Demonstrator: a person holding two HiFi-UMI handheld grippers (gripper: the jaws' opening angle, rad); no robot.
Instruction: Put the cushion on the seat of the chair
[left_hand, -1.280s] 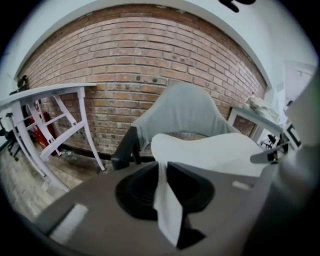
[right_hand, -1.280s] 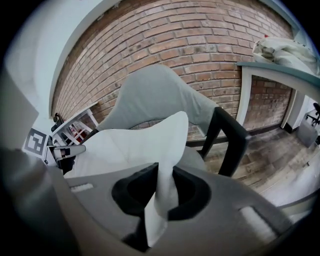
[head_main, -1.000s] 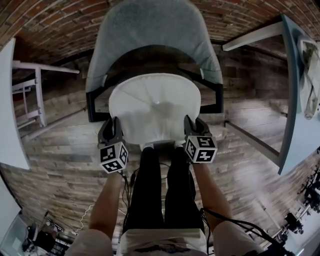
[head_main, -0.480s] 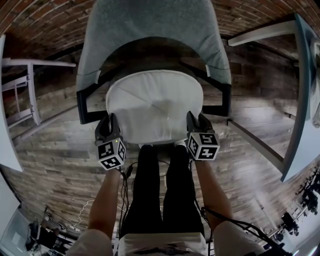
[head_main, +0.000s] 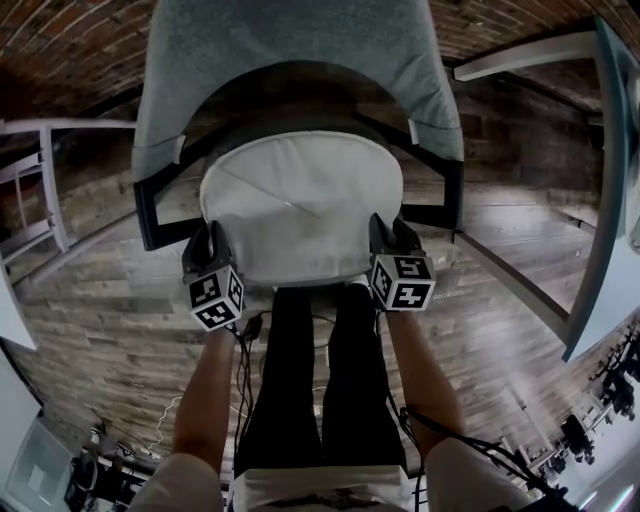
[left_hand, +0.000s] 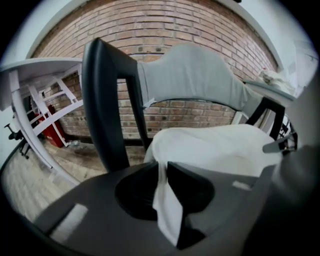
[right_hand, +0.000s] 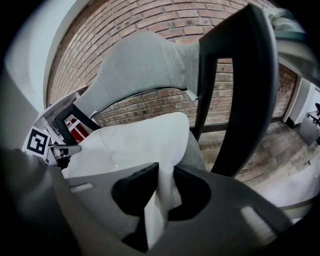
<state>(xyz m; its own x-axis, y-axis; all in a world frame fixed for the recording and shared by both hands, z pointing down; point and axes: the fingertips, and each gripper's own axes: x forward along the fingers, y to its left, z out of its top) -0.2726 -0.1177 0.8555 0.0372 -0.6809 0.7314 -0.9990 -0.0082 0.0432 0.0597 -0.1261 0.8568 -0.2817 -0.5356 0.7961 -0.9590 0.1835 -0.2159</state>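
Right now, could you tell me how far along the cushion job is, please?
Done: the cushion is picked up and over the seat of the chair. In hand: left claw and right claw each pinch its near edge. Left: set it flat and let go.

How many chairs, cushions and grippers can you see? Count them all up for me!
chair: 1
cushion: 1
grippers: 2 (left gripper, right gripper)
Total: 4
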